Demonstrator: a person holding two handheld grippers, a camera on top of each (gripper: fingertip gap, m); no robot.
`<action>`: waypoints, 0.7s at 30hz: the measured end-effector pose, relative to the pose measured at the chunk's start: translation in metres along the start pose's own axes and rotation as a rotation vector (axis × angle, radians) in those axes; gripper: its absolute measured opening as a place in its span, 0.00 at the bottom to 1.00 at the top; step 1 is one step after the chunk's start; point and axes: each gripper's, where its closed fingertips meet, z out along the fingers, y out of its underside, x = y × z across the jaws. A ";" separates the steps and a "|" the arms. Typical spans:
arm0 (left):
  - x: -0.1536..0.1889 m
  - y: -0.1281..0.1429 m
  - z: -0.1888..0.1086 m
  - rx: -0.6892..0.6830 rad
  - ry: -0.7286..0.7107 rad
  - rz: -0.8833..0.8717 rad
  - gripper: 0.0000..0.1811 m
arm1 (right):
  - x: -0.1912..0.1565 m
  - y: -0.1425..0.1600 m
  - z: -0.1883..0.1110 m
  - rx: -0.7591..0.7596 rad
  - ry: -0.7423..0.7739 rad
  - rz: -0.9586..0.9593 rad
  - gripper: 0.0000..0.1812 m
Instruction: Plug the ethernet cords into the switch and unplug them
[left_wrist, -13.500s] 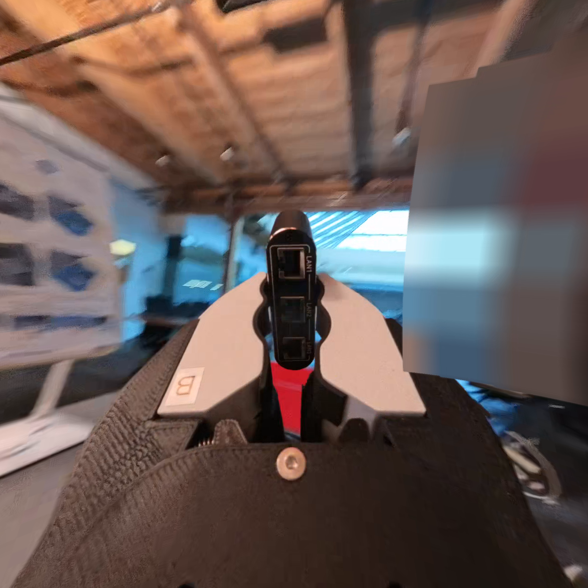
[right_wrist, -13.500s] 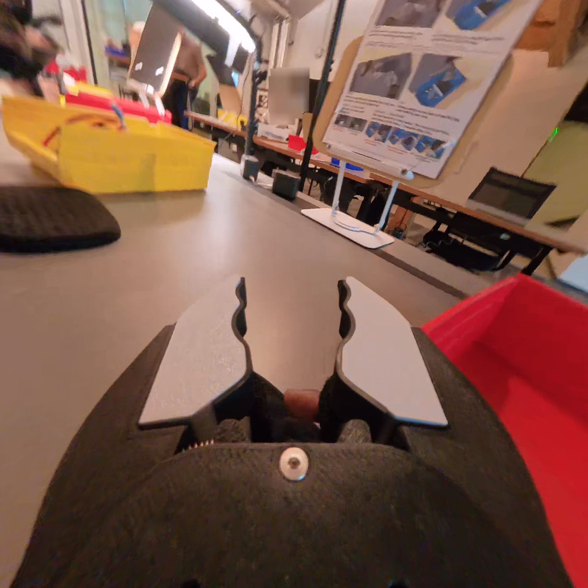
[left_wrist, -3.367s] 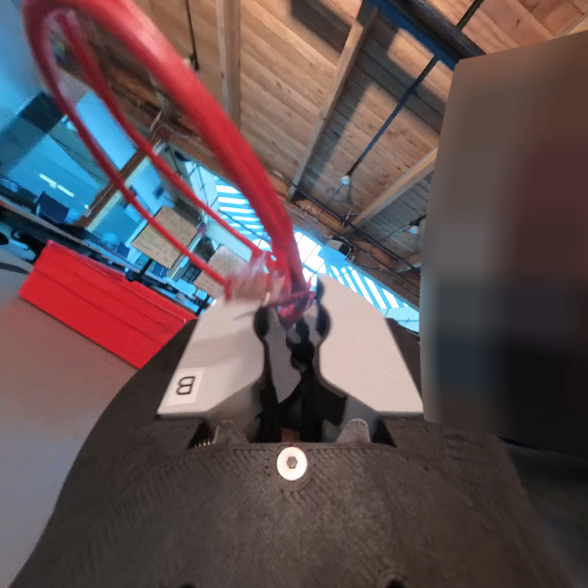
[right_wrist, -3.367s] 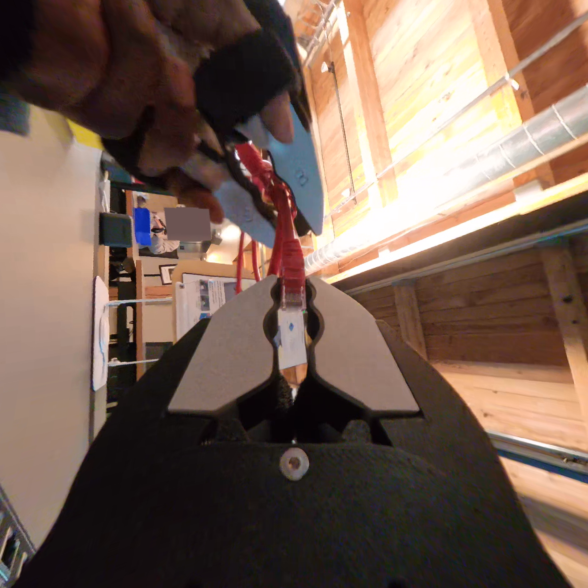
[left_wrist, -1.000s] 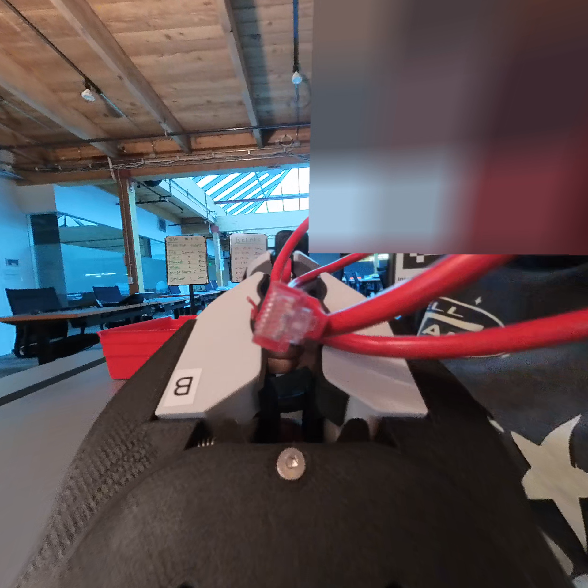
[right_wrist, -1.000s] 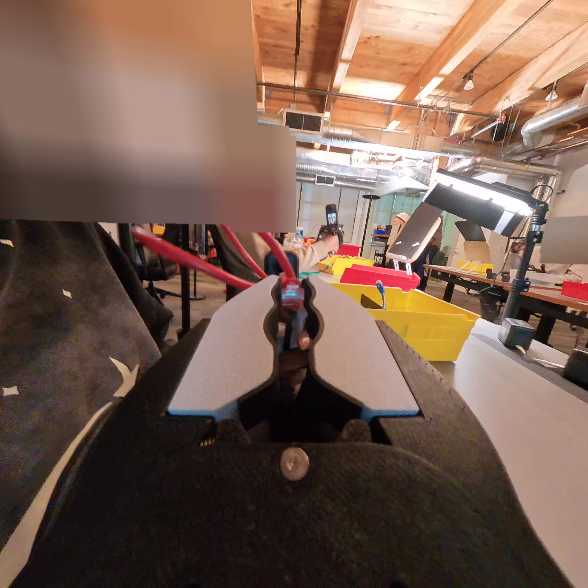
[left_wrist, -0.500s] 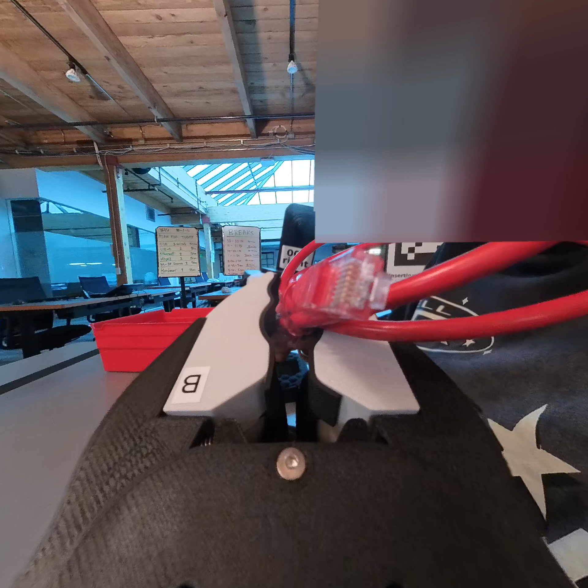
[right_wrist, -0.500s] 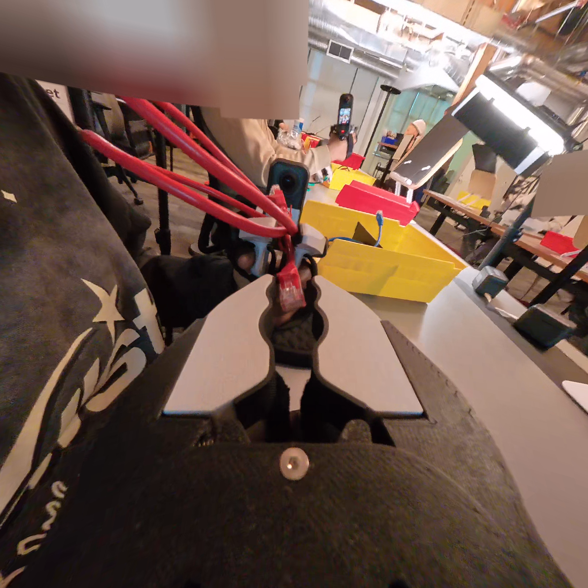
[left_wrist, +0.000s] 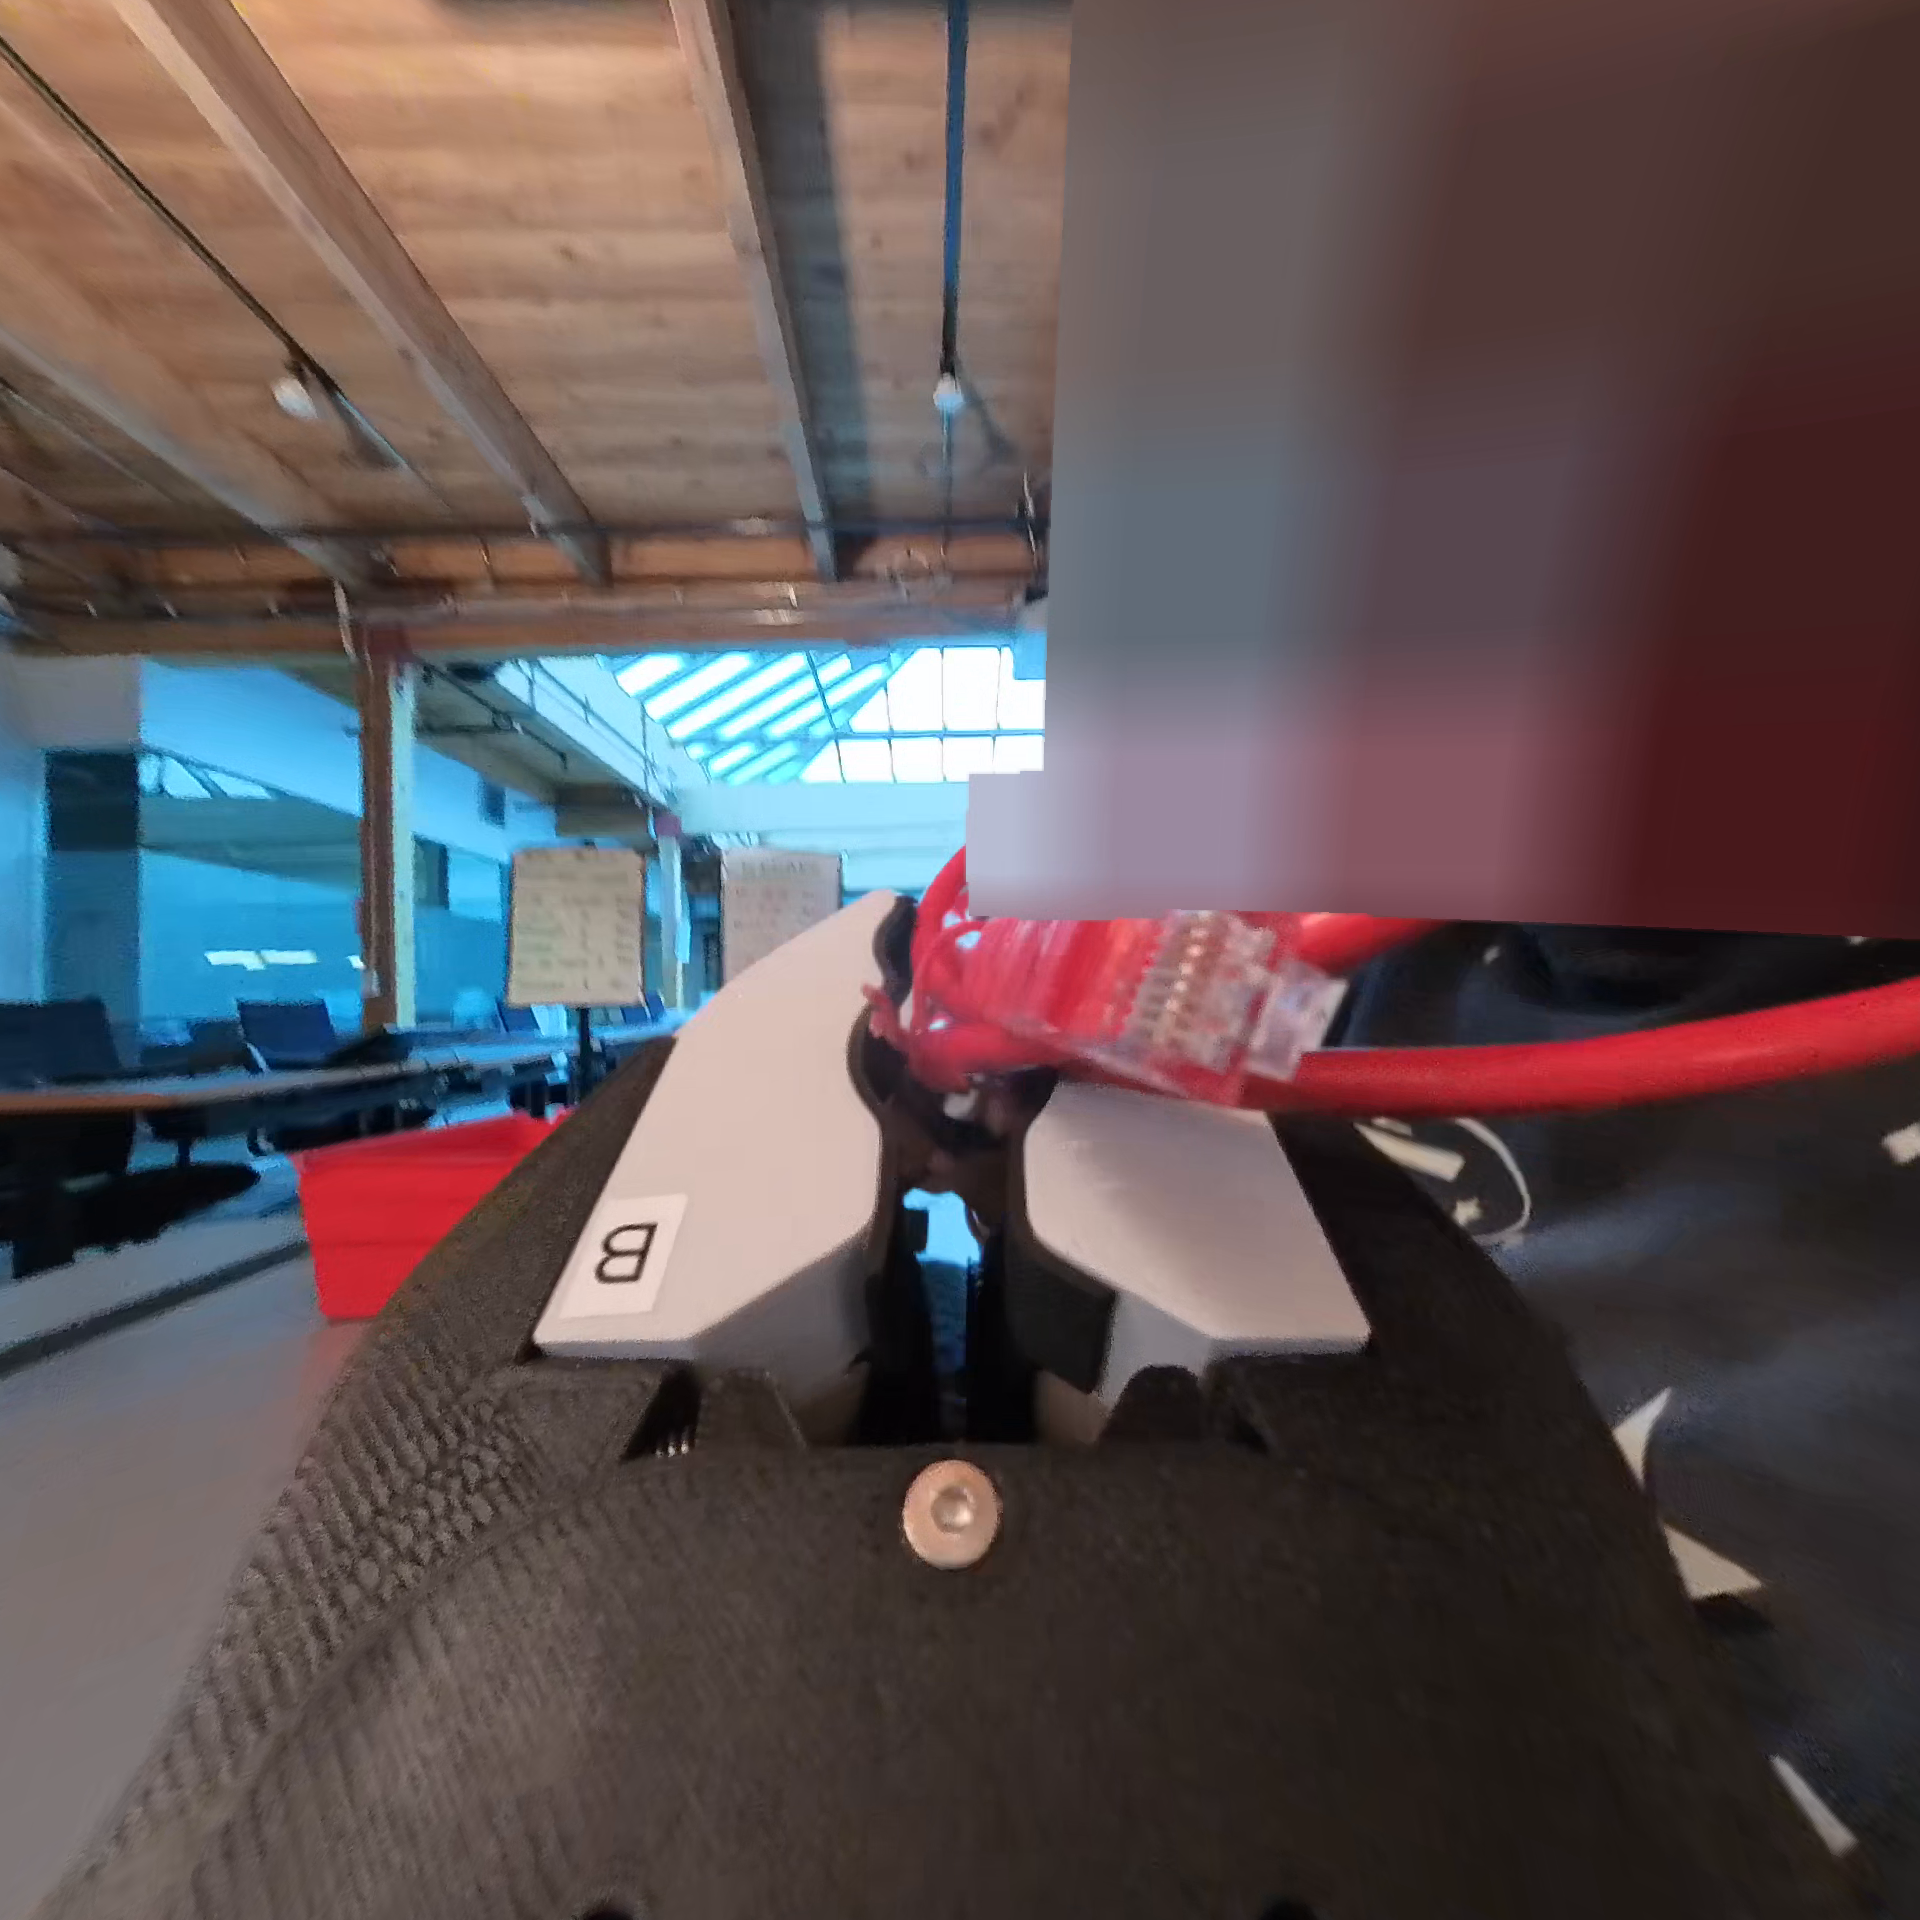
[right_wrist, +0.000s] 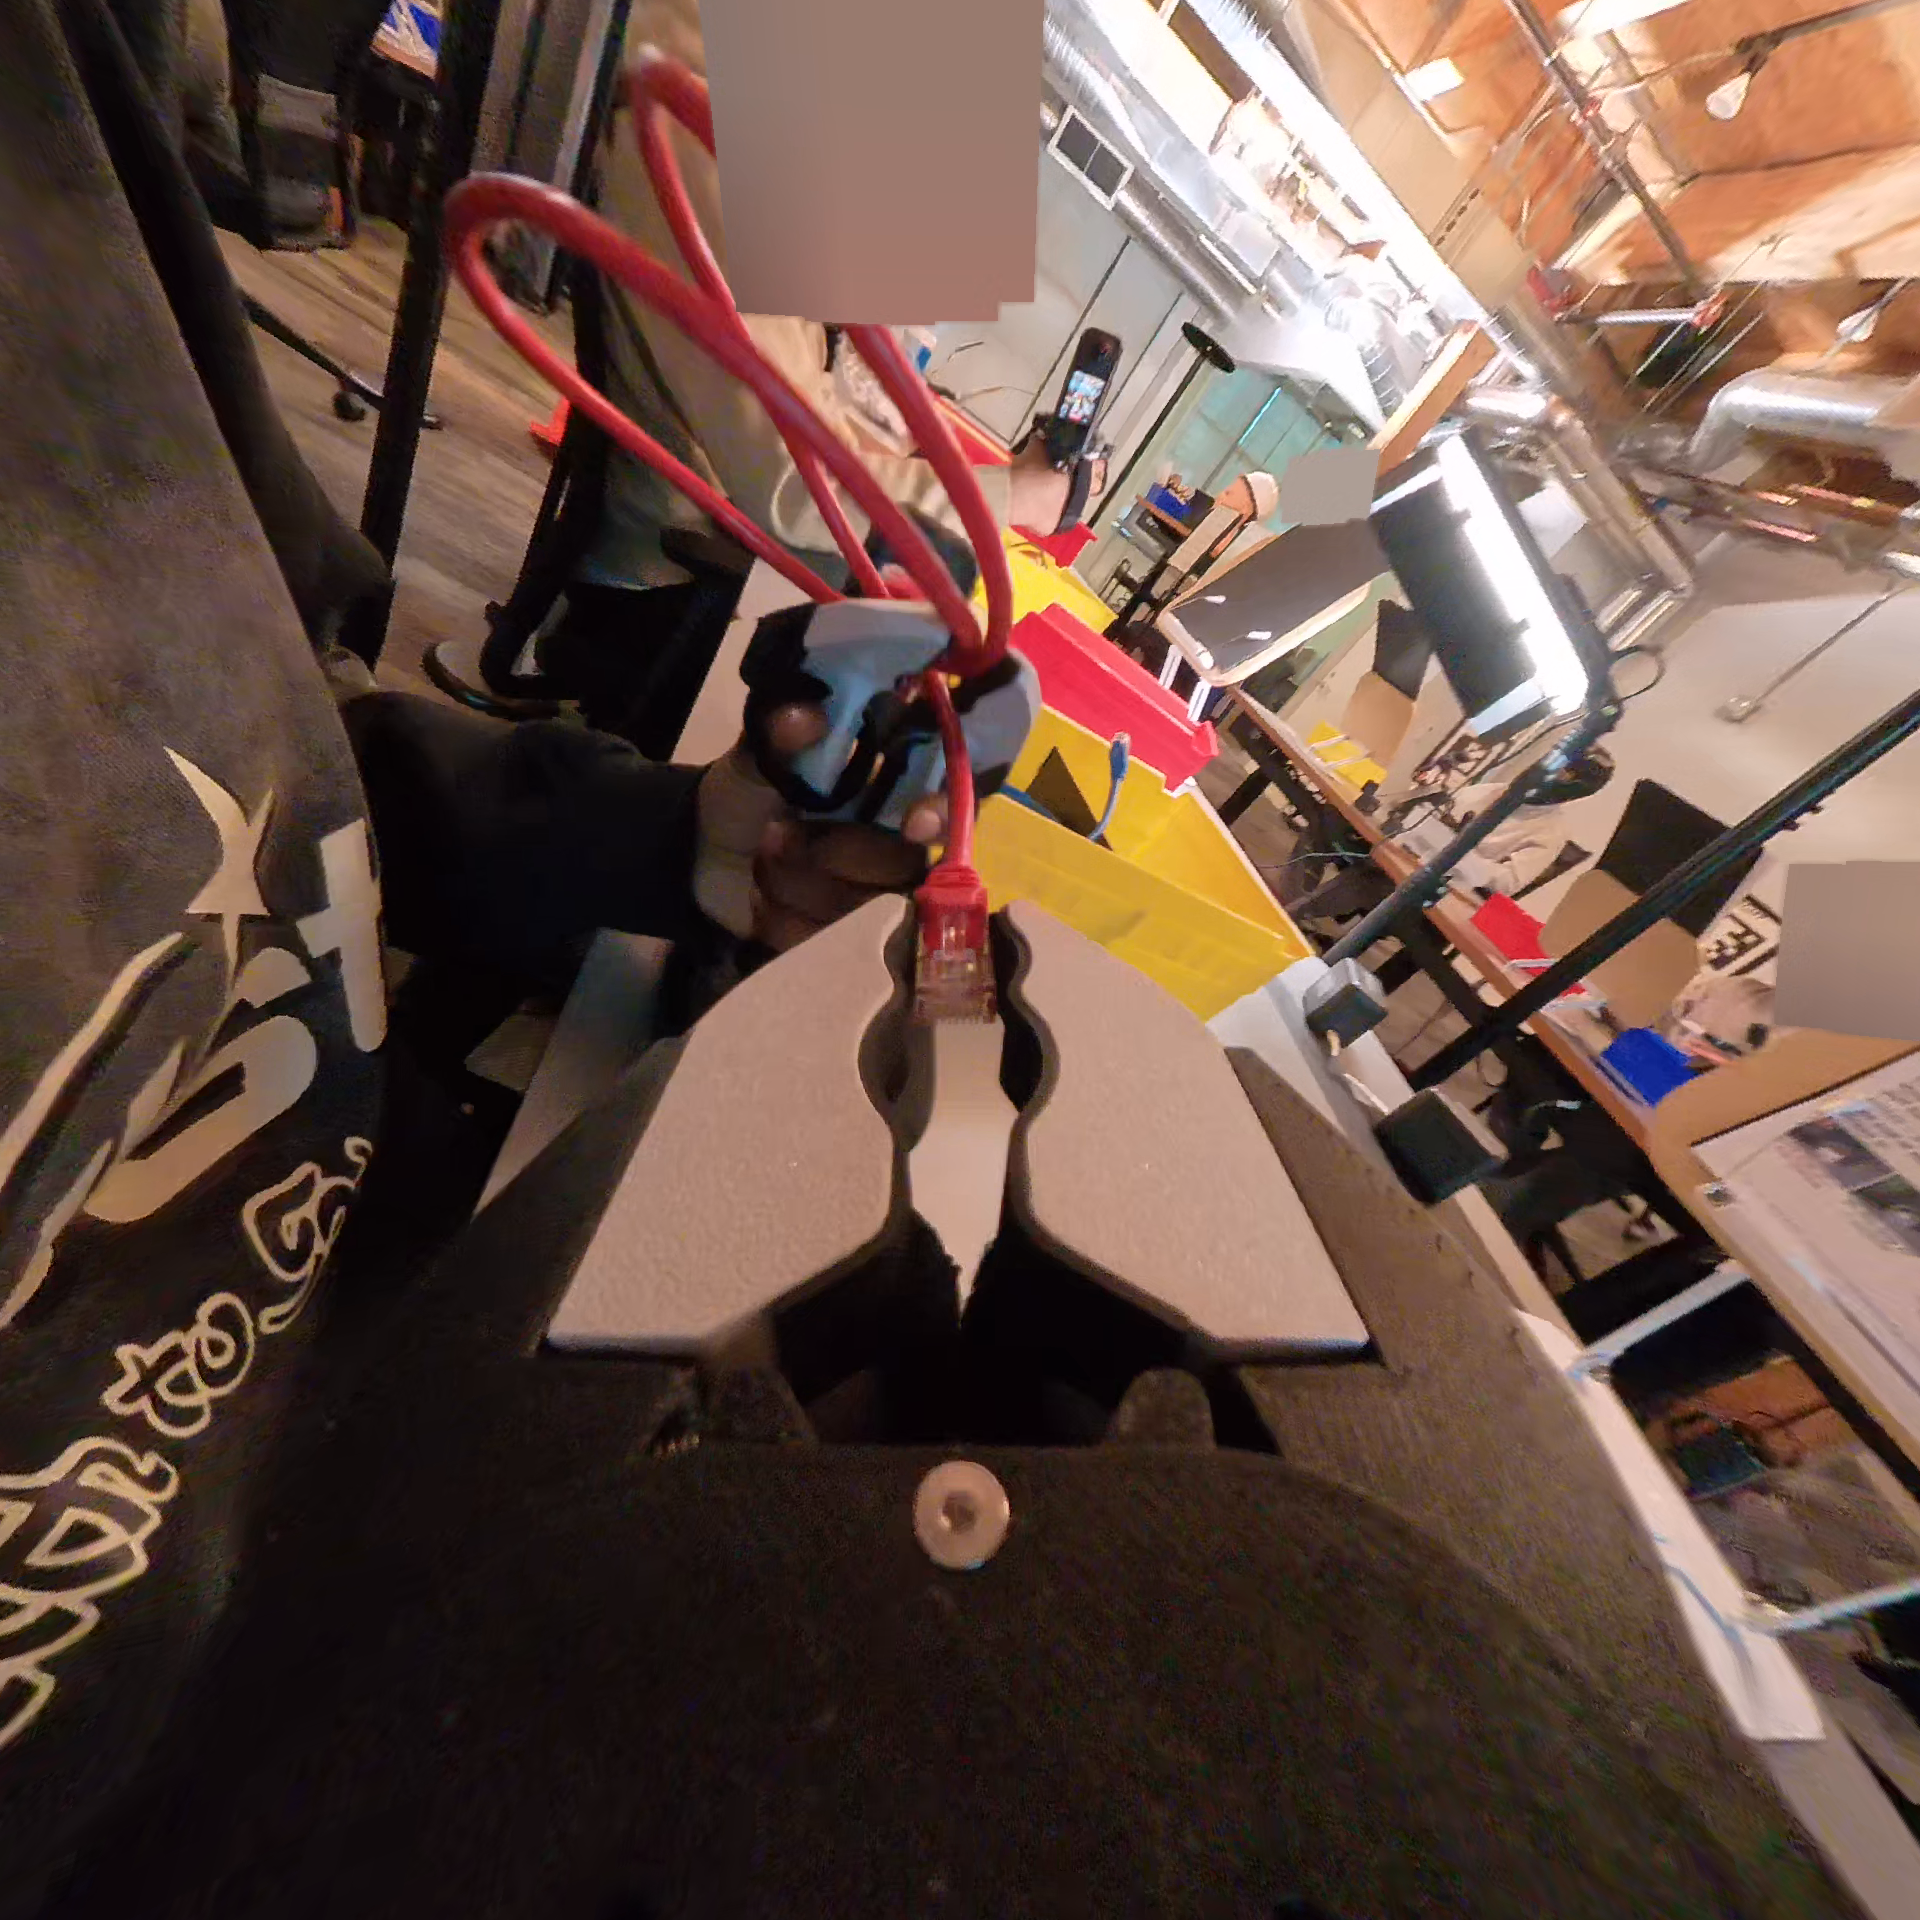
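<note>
My left gripper (left_wrist: 951, 1049) is shut on a bundle of red ethernet cord (left_wrist: 1558, 1060). A loose clear red plug (left_wrist: 1195, 1003) lies across its right finger, pointing right. In the right wrist view the left gripper (right_wrist: 904, 707) shows farther off, held by a hand (right_wrist: 821, 862), with loops of the red cord (right_wrist: 644, 301) rising from it. My right gripper (right_wrist: 951, 971) is shut on the cord's other red plug (right_wrist: 951, 961), held between the fingertips. A short length of cord runs from it up to the left gripper. The switch is not in view.
A red bin (left_wrist: 416, 1216) stands on the grey table (left_wrist: 125, 1455) ahead of the left gripper. Yellow bins (right_wrist: 1122, 883) and a red bin (right_wrist: 1112, 686) sit behind the left gripper. The person's dark printed shirt (right_wrist: 156, 727) fills the left. Light stands and desks are at the right. Spacing between my two grippers at the tips: around 7 cm.
The right gripper has drawn back from the left one with the plug, so the cord now stretches between them. The loose plug at the left gripper has swung to the right.
</note>
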 end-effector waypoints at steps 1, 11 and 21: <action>-0.001 -0.012 -0.005 0.043 -0.010 0.012 0.08 | 0.003 -0.003 -0.004 0.003 0.007 -0.010 0.06; 0.029 -0.006 -0.015 -0.035 0.163 0.213 0.25 | 0.010 -0.015 -0.009 0.062 0.127 -0.189 0.07; -0.004 0.011 -0.026 -0.194 -0.010 0.329 0.30 | 0.022 -0.037 -0.027 0.224 0.196 -0.157 0.07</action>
